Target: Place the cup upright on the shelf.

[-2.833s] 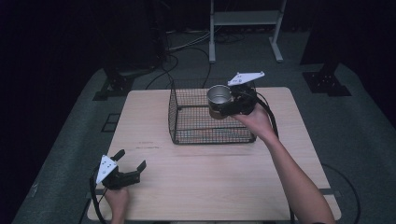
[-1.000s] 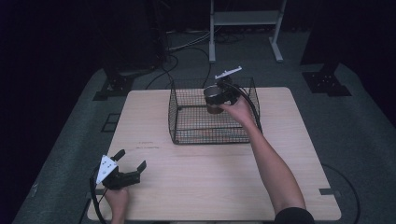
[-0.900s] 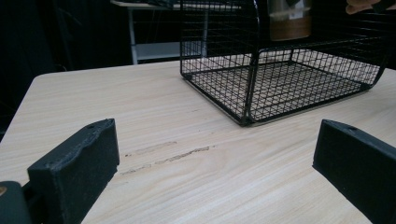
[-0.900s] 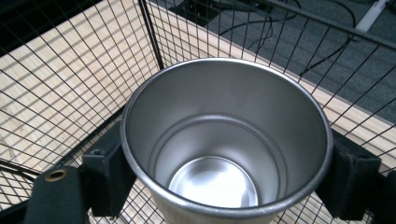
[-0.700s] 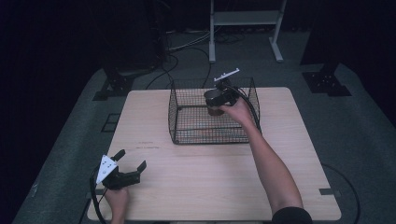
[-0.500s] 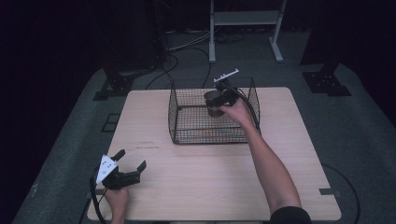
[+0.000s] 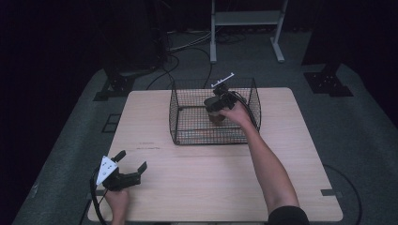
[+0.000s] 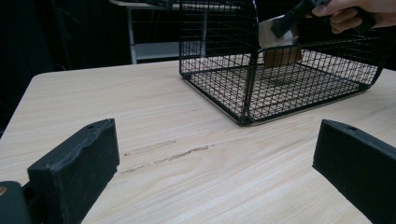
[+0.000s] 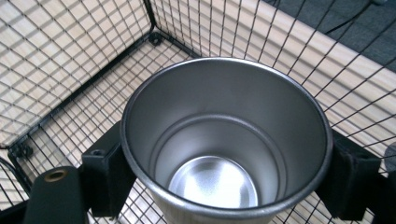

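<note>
Inside the wire basket point(image 7: 187, 126), right claw point(image 9: 224, 172) grips cup point(image 9: 224, 140).

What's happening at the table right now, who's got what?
A person's right claw is shut on a metal cup, one jaw on either side, holding it inside the black wire basket on the wooden table. Whether the cup touches the basket floor can't be told. The left claw rests open near the table's front left corner, holding nothing.
</note>
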The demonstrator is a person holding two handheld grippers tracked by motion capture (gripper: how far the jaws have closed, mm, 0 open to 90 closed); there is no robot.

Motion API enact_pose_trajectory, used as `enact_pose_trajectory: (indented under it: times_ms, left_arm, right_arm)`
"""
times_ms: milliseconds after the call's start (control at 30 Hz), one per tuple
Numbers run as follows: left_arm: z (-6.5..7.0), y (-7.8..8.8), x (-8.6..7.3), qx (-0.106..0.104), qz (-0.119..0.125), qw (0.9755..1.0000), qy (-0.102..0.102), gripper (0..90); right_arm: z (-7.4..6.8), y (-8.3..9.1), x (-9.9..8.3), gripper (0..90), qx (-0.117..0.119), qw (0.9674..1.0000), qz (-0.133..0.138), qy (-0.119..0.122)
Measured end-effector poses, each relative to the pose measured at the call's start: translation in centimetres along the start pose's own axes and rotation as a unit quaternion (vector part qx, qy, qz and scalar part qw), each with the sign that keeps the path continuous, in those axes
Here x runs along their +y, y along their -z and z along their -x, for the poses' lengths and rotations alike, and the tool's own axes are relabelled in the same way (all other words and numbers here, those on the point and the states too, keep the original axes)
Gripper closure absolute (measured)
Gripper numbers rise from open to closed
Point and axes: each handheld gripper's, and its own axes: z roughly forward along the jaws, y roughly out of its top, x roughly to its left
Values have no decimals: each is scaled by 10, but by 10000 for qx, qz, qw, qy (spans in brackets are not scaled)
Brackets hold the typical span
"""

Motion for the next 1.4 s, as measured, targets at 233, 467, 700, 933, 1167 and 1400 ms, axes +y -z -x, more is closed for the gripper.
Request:
enact_pose_trajectory:
  times_ms: [233, 467, 700, 933, 1167, 1400]
  left_arm:
    - [0, 1, 0, -31, -22, 10000, -17, 0]
    - [-1, 1, 0, -24, 10, 10000, 25, 0]
    - [-1, 1, 0, -20, 1, 10000, 23, 0]
    - [-1, 1, 0, -12, 20, 10000, 40, 0]
    - [-1, 1, 0, -16, 19, 10000, 42, 0]
    - [0, 1, 0, -16, 22, 10000, 42, 0]
  right_arm:
    - [2, -9, -4, 174, -90, 9996, -258, -7]
    - [1, -8, -4, 171, -55, 9993, -359, 39]
    - [1, -7, -5, 165, -98, 9988, -463, 107]
    - [1, -7, -7, 151, -70, 9990, -435, 65]
    - [1, -4, -8, 131, -99, 9990, -435, 67]
    - [2, -3, -9, 128, -95, 9989, -446, 67]
